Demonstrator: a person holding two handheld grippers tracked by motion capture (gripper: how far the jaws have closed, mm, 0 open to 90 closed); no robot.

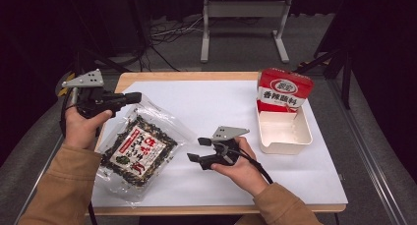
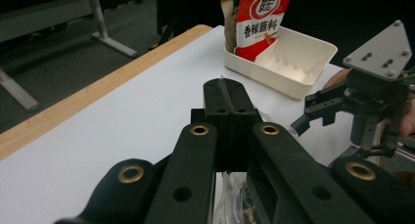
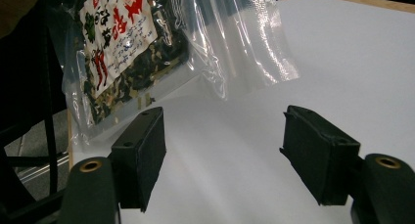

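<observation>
A clear bag of dark dried flakes with a white and red label (image 1: 140,149) lies on the left of the white table top (image 1: 221,107). My left gripper (image 1: 132,98) is shut on the bag's upper corner. In the left gripper view a thin sliver of clear plastic sticks out between the closed jaws of the left gripper (image 2: 228,94). My right gripper (image 1: 198,149) is held just right of the bag, open, with nothing between its fingers. In the right gripper view the right gripper (image 3: 222,153) hovers over bare table, with the bag (image 3: 127,43) ahead and to the left.
A white tray (image 1: 287,136) stands at the right rear, with a red seasoning packet (image 1: 284,90) upright in its far end. The left gripper view shows the tray (image 2: 313,62), the packet (image 2: 257,18) and the right gripper (image 2: 313,111). The table's wooden edge (image 1: 192,76) borders the white top.
</observation>
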